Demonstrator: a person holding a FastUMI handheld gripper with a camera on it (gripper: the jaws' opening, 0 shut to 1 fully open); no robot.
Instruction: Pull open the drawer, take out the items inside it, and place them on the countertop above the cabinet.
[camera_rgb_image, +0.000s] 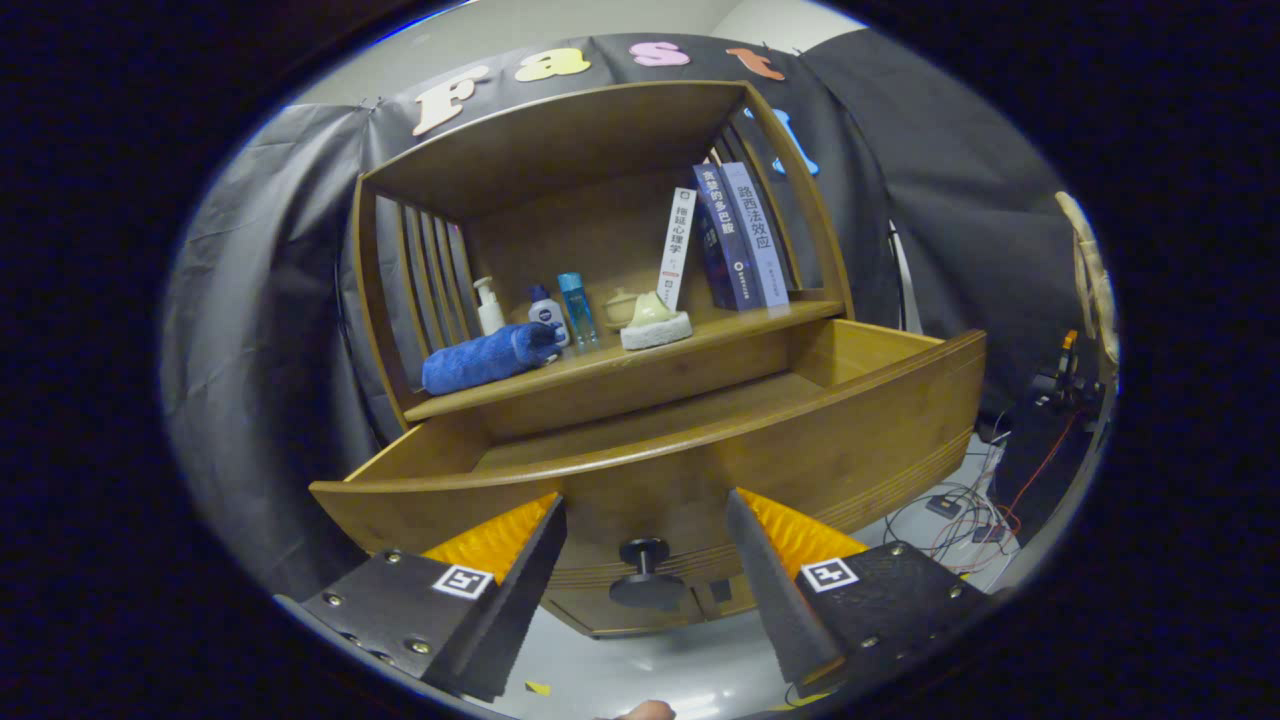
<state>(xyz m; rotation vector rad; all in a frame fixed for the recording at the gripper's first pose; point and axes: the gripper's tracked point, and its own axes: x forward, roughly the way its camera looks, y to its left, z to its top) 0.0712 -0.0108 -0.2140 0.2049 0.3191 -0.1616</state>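
The wooden drawer (860, 440) of the cabinet stands pulled out, and I see its floor as bare wood from this low angle. Its round dark knob (645, 572) sits between my fingers, a little beyond them. My gripper (645, 515) is open with nothing held. On the countertop (690, 345) above the drawer lie a rolled blue towel (488, 357) and a pale sponge-like item (656, 322).
At the back of the countertop stand a pump bottle (488, 306), a white-and-blue bottle (547, 312), a clear blue bottle (577, 308), a small jar (621, 305) and books (738, 238). Cables (965, 515) lie on the floor to the right. A fingertip (645, 711) shows beneath the fingers.
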